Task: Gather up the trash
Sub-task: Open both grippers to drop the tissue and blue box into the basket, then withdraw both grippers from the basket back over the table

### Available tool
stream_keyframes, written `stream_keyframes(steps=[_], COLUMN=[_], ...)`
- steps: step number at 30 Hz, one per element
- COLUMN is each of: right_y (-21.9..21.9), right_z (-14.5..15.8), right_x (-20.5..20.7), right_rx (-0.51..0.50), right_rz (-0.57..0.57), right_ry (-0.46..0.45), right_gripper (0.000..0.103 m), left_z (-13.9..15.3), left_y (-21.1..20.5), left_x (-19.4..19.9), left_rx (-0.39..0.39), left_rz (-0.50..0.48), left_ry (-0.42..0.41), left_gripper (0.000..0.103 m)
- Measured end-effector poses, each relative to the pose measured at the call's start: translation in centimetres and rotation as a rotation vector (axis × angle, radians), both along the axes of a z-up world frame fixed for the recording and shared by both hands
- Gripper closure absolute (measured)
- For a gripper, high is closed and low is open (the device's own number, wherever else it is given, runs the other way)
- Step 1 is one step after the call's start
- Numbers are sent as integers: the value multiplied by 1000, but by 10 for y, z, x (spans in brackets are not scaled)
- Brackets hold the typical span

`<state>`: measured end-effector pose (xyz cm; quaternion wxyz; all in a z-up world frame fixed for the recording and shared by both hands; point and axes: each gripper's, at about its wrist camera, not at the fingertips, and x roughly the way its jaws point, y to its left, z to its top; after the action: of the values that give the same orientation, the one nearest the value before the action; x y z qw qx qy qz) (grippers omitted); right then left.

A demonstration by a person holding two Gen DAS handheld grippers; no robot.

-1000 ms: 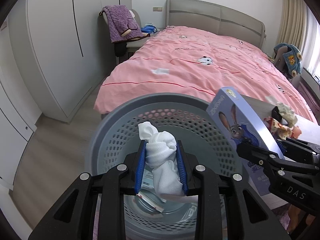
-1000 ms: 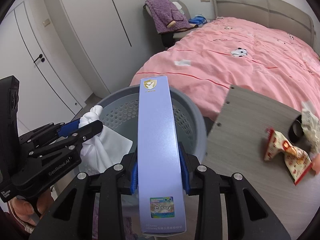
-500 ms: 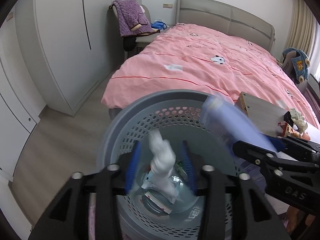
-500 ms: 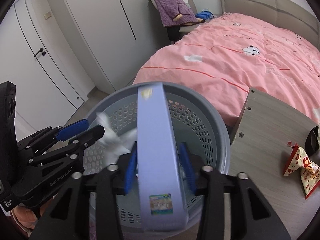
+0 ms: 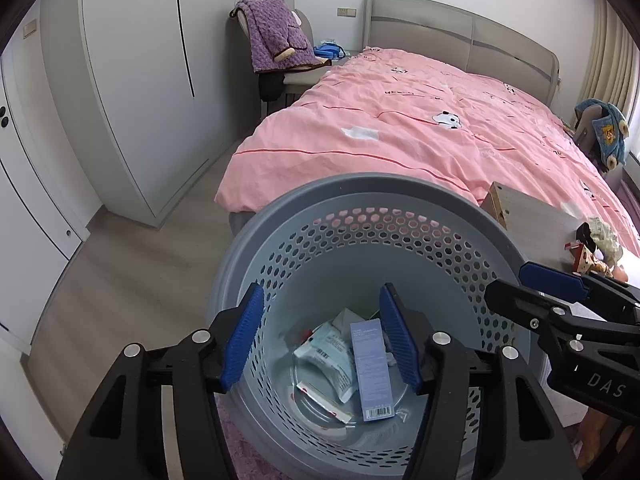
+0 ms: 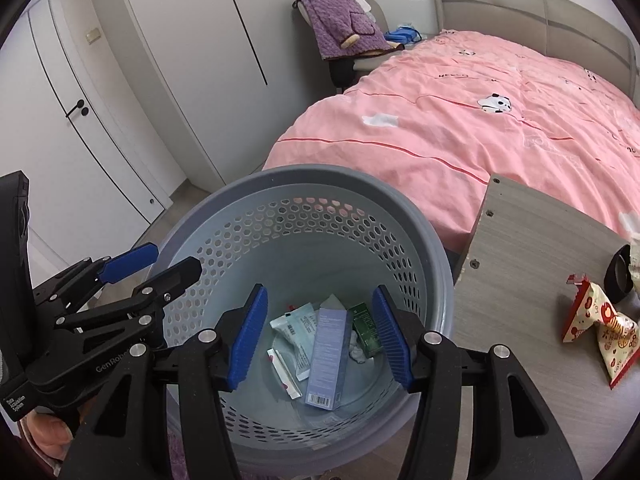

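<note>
Both grippers have released over the bin [image 5: 280, 216]: left gripper [image 5: 322, 340] and right gripper [image 6: 320, 338] hang with jaws spread, empty. A second ago the left clamped a white cloth and the right a box. Box [image 6: 326, 360] now lies on the bin floor among wrappers; cloth [image 6: 357, 350] beside it. Remaining trash: snack bag [image 6: 600, 332] on the table [image 6: 520, 260]. Judged next pickup.
</note>
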<state>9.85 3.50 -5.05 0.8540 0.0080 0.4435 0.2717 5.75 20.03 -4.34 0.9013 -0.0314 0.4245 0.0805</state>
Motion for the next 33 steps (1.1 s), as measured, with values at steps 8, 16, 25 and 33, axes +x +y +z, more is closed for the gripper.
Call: stream_keyframes(steps=[8, 16, 25, 33], right_y=[-12, -30, -66, -104], right_z=[2, 8, 17, 23], right_x=[-7, -16, -29, -42], right_rx=[8, 4, 24, 34], right_rz=[-28, -77, -149, -221], right_ry=[-5, -16, -38, -55], right_gripper=[48, 46, 44, 42], left_z=[2, 6, 17, 26], left_y=[-5, -11, -36, -69], left_x=[-5, -6, -8, -10], left_rx=[0, -18, -15, -20], left_rz=[-8, -26, -73, -140], left_ry=[-7, -11, -26, -42], left_gripper=[41, 39, 39, 38])
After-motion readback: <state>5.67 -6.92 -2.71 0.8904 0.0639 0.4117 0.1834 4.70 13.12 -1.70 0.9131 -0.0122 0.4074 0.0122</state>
